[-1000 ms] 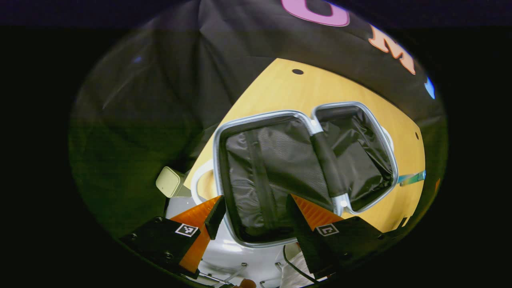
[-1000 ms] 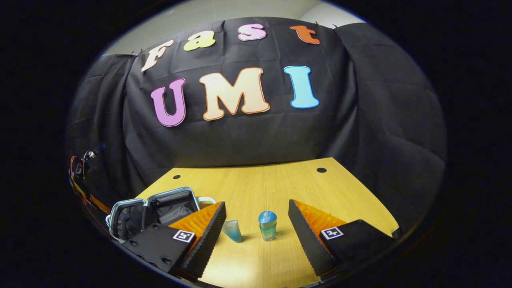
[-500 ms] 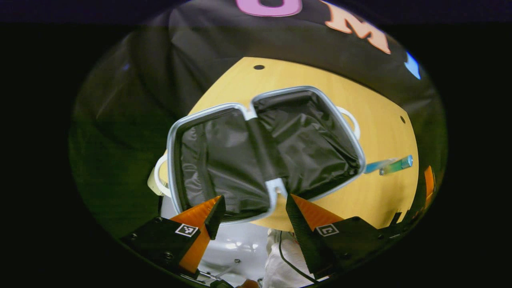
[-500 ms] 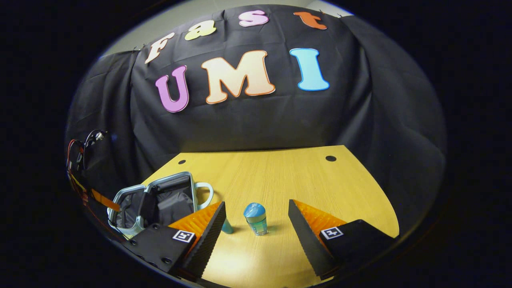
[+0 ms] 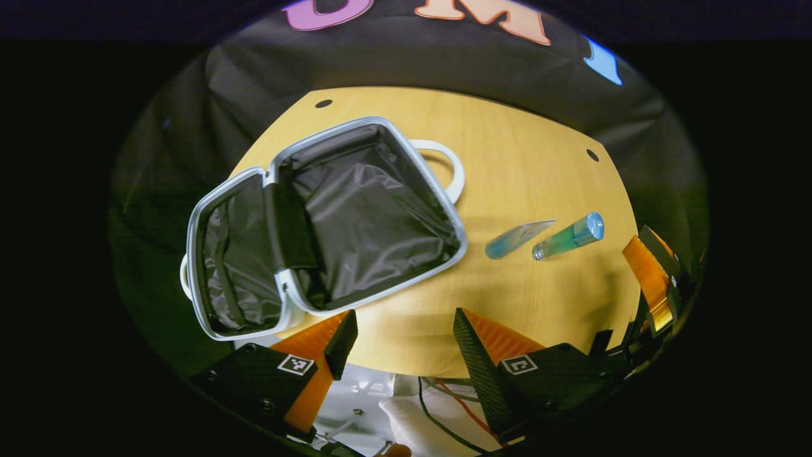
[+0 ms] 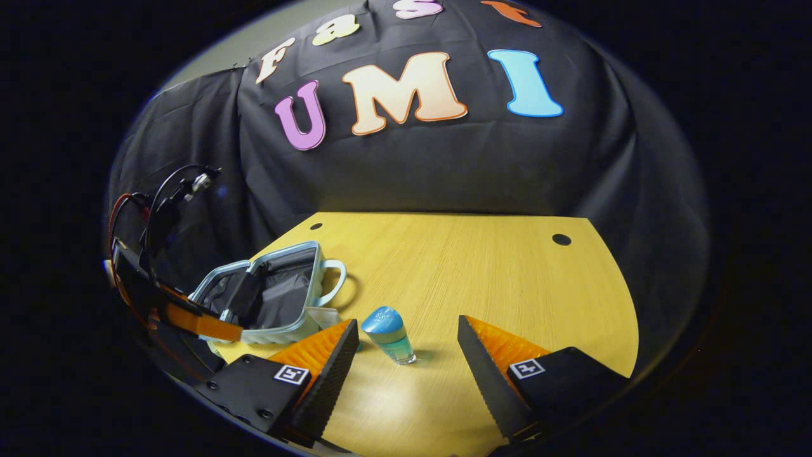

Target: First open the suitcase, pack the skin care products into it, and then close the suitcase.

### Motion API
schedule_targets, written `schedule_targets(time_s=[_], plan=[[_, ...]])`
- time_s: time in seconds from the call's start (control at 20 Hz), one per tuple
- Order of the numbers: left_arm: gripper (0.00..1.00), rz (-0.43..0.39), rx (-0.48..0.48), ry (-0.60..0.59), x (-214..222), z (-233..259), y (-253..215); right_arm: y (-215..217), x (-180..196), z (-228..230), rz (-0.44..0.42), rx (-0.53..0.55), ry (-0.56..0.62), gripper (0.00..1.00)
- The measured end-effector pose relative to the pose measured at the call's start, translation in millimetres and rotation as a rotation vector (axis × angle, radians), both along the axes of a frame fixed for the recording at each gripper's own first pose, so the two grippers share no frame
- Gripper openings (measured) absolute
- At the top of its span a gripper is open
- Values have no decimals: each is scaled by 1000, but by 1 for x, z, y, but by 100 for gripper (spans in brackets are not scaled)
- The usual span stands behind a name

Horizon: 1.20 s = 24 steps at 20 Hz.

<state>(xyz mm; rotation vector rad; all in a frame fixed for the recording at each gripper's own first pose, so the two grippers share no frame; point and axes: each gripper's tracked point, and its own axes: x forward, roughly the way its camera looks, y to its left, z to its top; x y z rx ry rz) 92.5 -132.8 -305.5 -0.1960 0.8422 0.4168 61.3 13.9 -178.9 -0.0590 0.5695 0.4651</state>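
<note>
The small silver suitcase (image 5: 317,222) lies wide open on the wooden table (image 5: 526,158), both black-lined halves empty, its white handle toward the table's middle. To its right stand a translucent blue tube (image 5: 517,238) and a teal bottle with a blue cap (image 5: 568,235). My left gripper (image 5: 406,343) hangs open over the table's near edge, nothing between its fingers. My right gripper (image 6: 409,355) is open, low over the table, with the bottle (image 6: 390,333) just ahead between its fingers. The tube's flat end (image 6: 325,315) peeks from behind its left finger. The suitcase (image 6: 266,295) sits further left.
The other gripper's orange finger (image 5: 650,279) shows at the right table edge, and the left one (image 6: 196,324) in front of the suitcase with cables (image 6: 165,203) above it. Cables and white cloth (image 5: 438,406) lie below the near edge. Bare tabletop (image 6: 476,273) stretches behind the bottle.
My left gripper has drawn back from over the suitcase to the table's near edge and turned right, bringing the tube and bottle into its view. My right gripper has tipped down toward the bottle.
</note>
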Motion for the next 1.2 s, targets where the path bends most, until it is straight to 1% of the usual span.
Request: schedule_targets(time_s=[0.05,0.1,0.15,0.2,0.25,0.3,0.35,0.55,0.7,0.75,0.8,0.95,1.05,1.1,1.15,1.2], plan=[[91,-8,-1,0,10,-5,-8,-1,-2,-6,21,-8,12,99],[91,-21,-6,-7,21,-11,-16,-1,-3,-12,40,-16,23,94],[91,-22,-15,-5,29,-17,-22,-2,-5,-18,56,-23,34,98],[93,-27,-23,-13,39,-22,-29,-2,-6,-23,69,-28,42,98],[92,-34,-35,-25,48,-28,-35,-1,-7,-27,82,-31,48,94],[92,-40,-48,-34,55,-32,-41,-1,-8,-32,93,-37,53,98],[92,-46,-55,-50,64,-36,-47,-1,-9,-37,103,-44,58,98],[93,-77,-52,-133,98,-45,-58,-2,-8,-50,121,-55,73,98],[94,-98,-45,-147,113,-61,-60,-8,-9,-58,116,-65,80,99],[93,-97,-42,-161,119,-63,-59,-10,-11,-62,116,-72,87,94],[93,-92,-42,-187,126,-65,-59,-12,-14,-65,117,-81,96,99],[95,-106,-40,-280,148,-61,-62,-22,-21,-77,126,-114,117,99],[95,-108,-17,-337,159,-58,-62,-24,-22,-81,132,-125,128,99],[94,-108,-3,-368,165,-57,-61,-24,-23,-82,138,-129,131,98],[92,-110,6,-386,168,-57,-61,-24,-22,-82,144,-132,131,99],[90,-110,16,-401,172,-58,-61,-24,-23,-83,149,-135,130,94]])
